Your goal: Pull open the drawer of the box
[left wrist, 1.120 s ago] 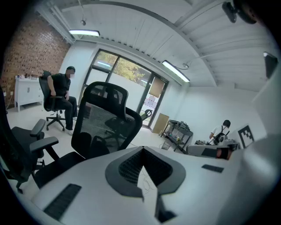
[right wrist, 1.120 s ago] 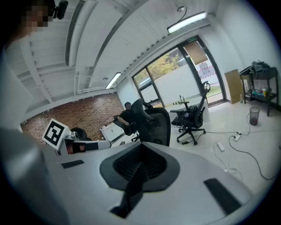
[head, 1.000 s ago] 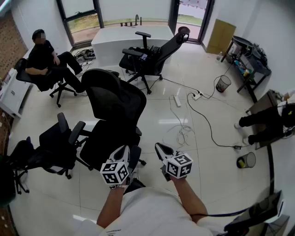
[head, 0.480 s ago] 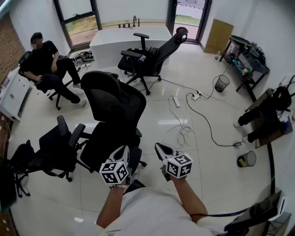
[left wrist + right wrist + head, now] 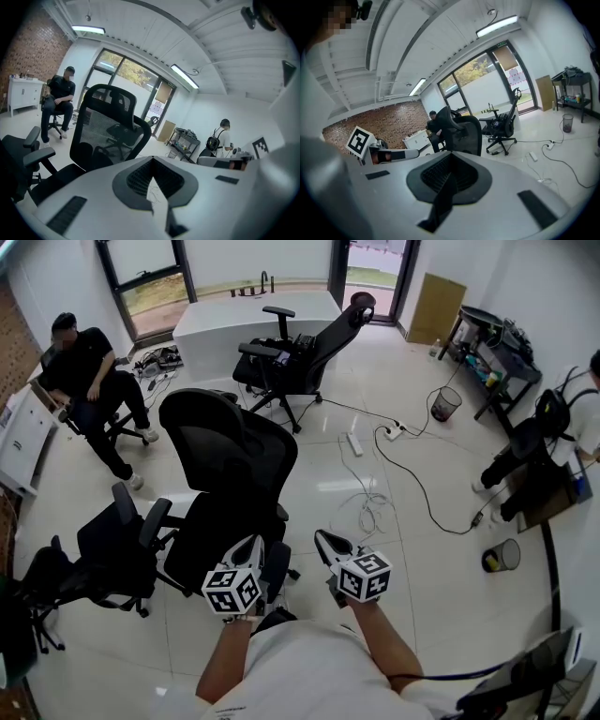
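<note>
left tool (image 5: 261,554): we find the jaws pressed together with nothing between them; held low, close to the person's body.
right tool (image 5: 326,545): we find it likewise closed and empty, near the left tool.
box, drawer: we cannot locate either in any view.
ahead of both tools: black office chair (image 5: 230,465) on the glossy floor (image 5: 412,549).
</note>
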Motion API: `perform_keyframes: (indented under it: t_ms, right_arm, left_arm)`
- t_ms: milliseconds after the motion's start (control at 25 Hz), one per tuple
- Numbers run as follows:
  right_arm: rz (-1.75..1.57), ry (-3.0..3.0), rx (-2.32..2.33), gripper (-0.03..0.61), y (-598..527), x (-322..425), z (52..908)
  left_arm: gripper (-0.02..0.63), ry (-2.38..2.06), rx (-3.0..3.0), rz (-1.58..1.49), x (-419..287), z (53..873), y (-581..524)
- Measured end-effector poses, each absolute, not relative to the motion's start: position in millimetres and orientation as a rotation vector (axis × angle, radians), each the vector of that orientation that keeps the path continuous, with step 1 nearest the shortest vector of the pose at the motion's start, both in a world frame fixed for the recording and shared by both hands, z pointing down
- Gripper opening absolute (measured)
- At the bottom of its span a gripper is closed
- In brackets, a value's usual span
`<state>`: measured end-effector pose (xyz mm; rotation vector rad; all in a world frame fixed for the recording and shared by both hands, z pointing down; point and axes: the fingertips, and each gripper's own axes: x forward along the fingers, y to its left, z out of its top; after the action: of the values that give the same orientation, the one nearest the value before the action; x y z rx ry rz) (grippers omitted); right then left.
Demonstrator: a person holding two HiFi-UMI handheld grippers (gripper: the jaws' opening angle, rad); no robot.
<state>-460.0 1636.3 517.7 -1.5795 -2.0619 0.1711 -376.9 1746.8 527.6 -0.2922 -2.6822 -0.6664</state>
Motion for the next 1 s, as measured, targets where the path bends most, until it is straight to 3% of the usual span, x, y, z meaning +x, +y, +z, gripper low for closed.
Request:
perform_keyframes:
  t_ms: [1000]
  right_arm:
    - [0.219,-2.158,-1.368,-0.012,1633.4,-454.6,543.3]
  left_arm:
    - [0.002,-2.603,-0.055,-0.607,-395.2,555.8,1754.6]
